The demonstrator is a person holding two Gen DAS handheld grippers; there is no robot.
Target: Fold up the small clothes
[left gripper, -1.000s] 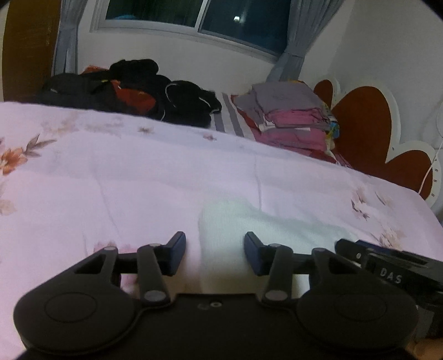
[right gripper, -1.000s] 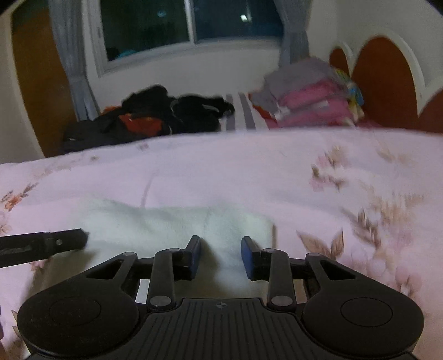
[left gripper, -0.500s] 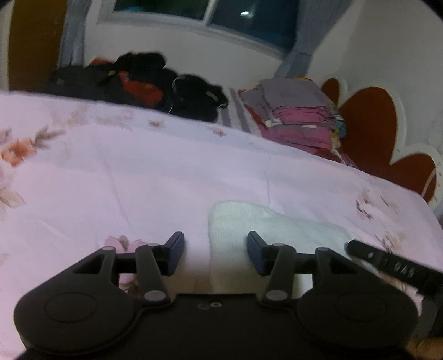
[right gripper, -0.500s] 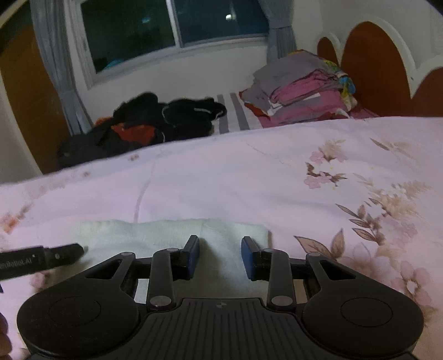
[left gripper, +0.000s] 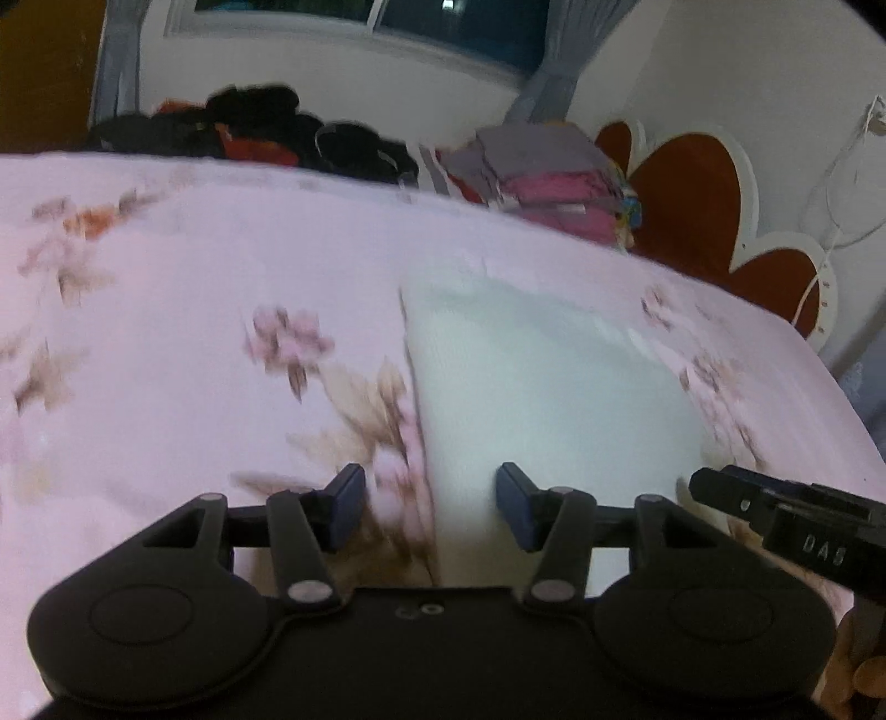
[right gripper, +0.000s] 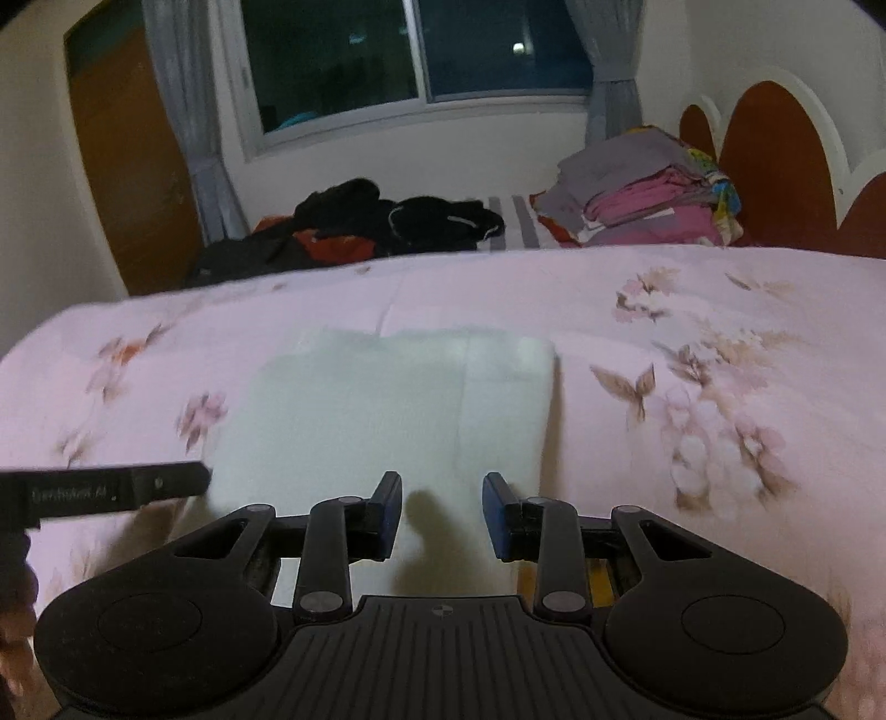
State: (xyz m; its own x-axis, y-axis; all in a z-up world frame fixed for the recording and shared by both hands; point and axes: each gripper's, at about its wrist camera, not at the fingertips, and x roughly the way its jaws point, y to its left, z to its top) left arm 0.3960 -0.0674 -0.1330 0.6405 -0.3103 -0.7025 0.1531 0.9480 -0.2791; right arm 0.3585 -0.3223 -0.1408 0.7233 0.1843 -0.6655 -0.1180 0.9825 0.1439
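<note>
A small pale mint-white garment lies flat, folded into a rectangle, on the pink floral bedspread. It also shows in the right wrist view. My left gripper is open and empty above the garment's near left edge. My right gripper is open and empty above its near right part. The right gripper's finger shows at the right in the left wrist view. The left gripper's finger shows at the left in the right wrist view.
A stack of folded grey and pink clothes sits at the far right by the red headboard. A heap of black and red clothes lies at the far side under the window.
Both grippers have risen and pulled back from the garment. More of it shows, lying flat. Both stayed open.
</note>
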